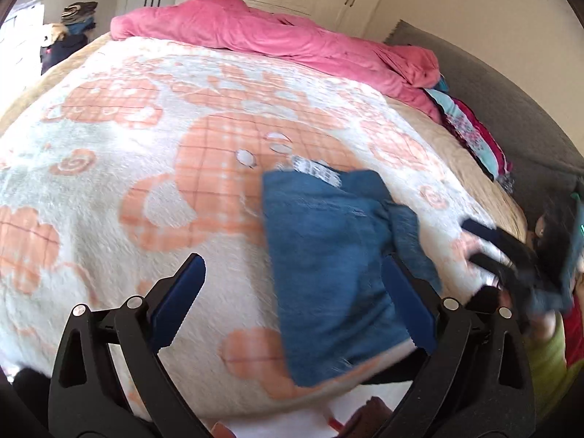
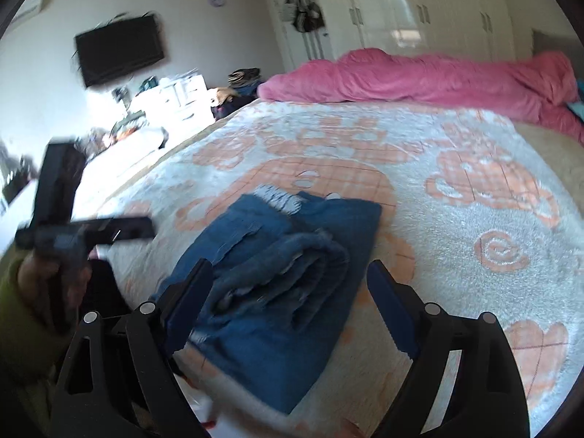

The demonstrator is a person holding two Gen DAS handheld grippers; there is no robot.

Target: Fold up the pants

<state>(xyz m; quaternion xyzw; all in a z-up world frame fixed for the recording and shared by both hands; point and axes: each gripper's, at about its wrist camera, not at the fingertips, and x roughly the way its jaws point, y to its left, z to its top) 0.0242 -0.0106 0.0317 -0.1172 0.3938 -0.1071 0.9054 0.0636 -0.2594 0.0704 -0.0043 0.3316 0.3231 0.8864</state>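
Blue denim pants (image 2: pixel 277 277) lie folded into a thick, roughly rectangular bundle near the front edge of a bed, resting on a fluffy white blanket (image 2: pixel 474 292) printed with orange checked cartoon shapes and spirals. The top layers of the pants curl into soft rolled ridges, and a pale printed label shows at the far end of the bundle.

The left gripper (image 1: pixel 292 292), black with blue serrated pads, hangs above the blanket with its jaws spread wide and nothing between them; the folded pants (image 1: pixel 328 255) lie under its right finger. The right gripper (image 2: pixel 288 299) hovers just over the bundle, its jaws likewise wide apart and empty.

A crumpled pink quilt (image 1: pixel 277 33) runs along the far side of the bed, with a stack of colourful folded fabrics (image 1: pixel 471 127) beside a grey padded headboard (image 1: pixel 511 102). White wardrobes (image 2: pixel 419 7) line the back wall. From the right wrist view a dark television (image 2: pixel 118 49) hangs on the wall above a cluttered white dresser (image 2: pixel 175 98), both blurred.
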